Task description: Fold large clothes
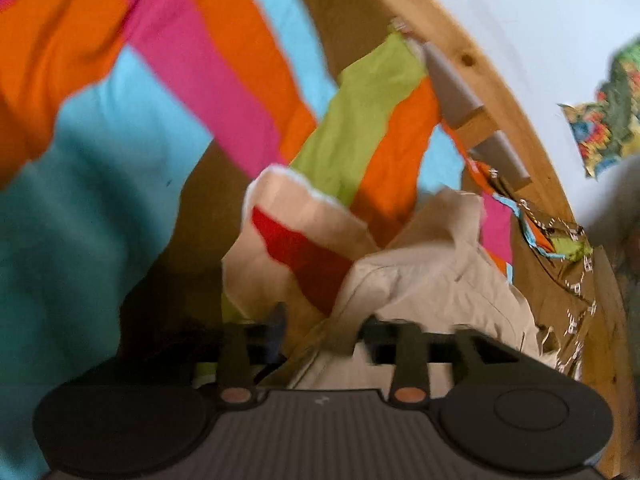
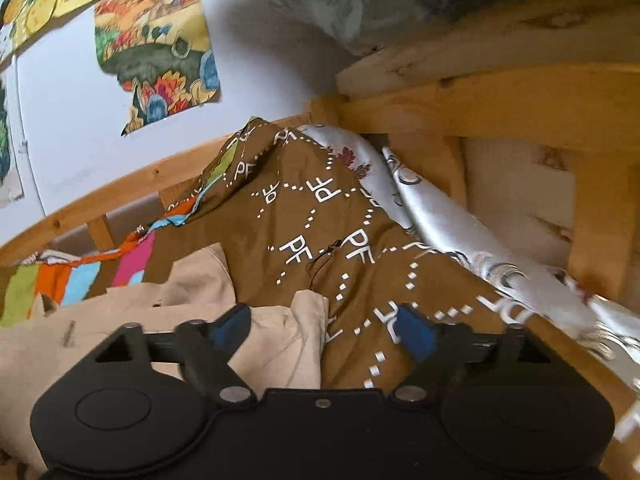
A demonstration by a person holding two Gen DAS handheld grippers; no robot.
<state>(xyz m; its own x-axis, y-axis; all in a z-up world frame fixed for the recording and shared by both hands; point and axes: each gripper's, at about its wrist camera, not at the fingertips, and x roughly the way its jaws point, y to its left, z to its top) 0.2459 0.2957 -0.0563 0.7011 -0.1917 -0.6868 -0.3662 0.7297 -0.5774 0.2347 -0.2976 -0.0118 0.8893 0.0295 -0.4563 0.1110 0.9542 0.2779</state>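
- I am folding a big beige piece of clothing [image 1: 424,280]. It lies crumpled on a bright striped bed cover [image 1: 120,140], close to the wooden bed rail [image 1: 480,64].
- I think I am at an early step: getting hold of the cloth so I can lift it and lay it flat.
- My left gripper [image 1: 320,340] is right at the cloth. A fold of it sits between the two fingers. The picture is blurry, so I cannot tell if they pinch it or only touch it.
- My right gripper [image 2: 324,332] has its blue fingertips [image 2: 416,332] wide apart. A corner of the beige cloth [image 2: 304,332] pokes up between them, and it rests on the brown cover with white letters [image 2: 320,216].
- Next, I think the right fingers need to close on that corner. Then both hands can pull the cloth out straight.
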